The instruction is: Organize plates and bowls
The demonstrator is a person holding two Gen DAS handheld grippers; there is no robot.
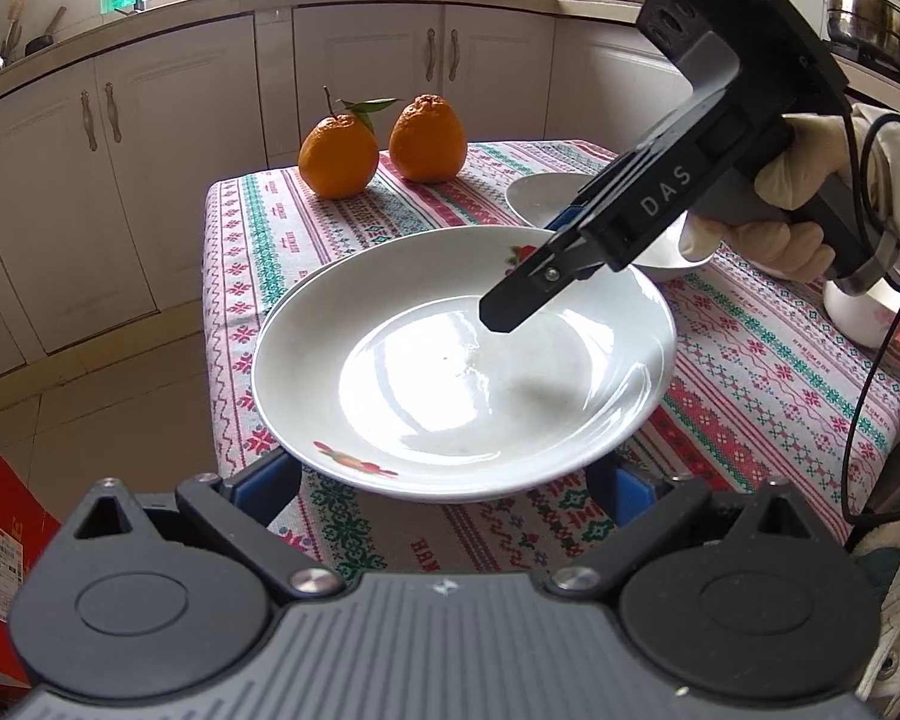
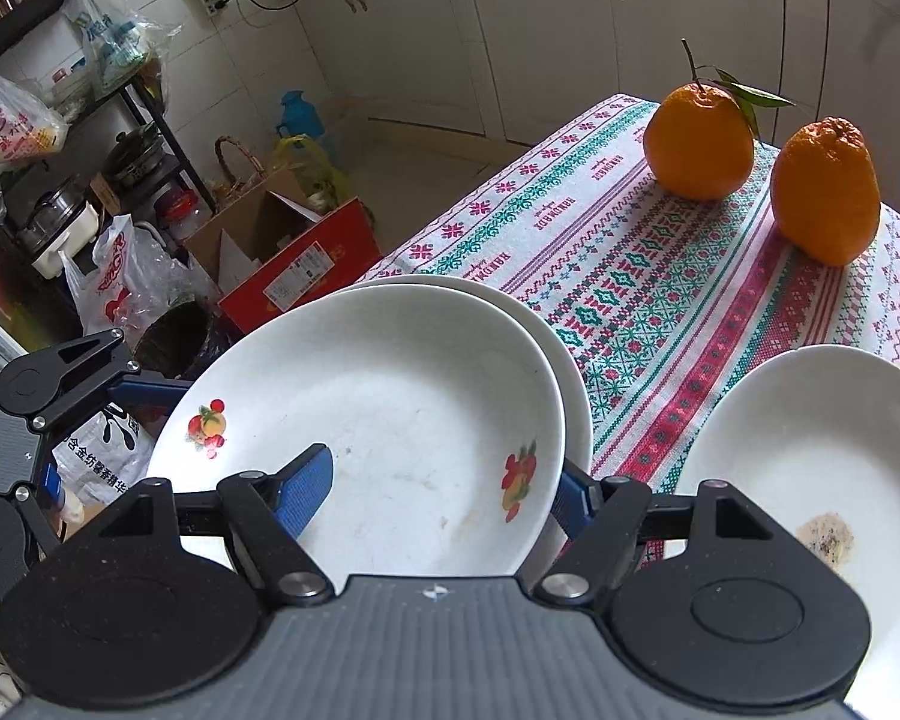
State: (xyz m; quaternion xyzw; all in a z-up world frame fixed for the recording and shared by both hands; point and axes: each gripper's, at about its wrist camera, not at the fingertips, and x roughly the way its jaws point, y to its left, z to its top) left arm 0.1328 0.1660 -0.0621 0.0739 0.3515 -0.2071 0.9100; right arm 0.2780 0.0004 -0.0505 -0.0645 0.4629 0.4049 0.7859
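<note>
A white plate with fruit prints [image 1: 462, 360] [image 2: 384, 420] sits on top of a second white plate [image 2: 573, 396] on the patterned tablecloth. My right gripper [image 2: 444, 495] [image 1: 528, 276] straddles the top plate's rim, one blue-padded finger [image 2: 309, 489] inside it and the other outside; the jaws stand wide. My left gripper [image 1: 450, 483] is open at the plate's near edge, its blue fingers [image 1: 267, 489] partly hidden under the rim. A white bowl [image 2: 810, 450] [image 1: 546, 195] with food residue sits to the right.
Two oranges [image 1: 384, 144] [image 2: 762, 168] stand at the table's far end. A white cup [image 1: 867, 315] sits at the right edge. Boxes, bags and a shelf [image 2: 120, 180] crowd the floor left of the table. Kitchen cabinets [image 1: 354, 60] stand behind.
</note>
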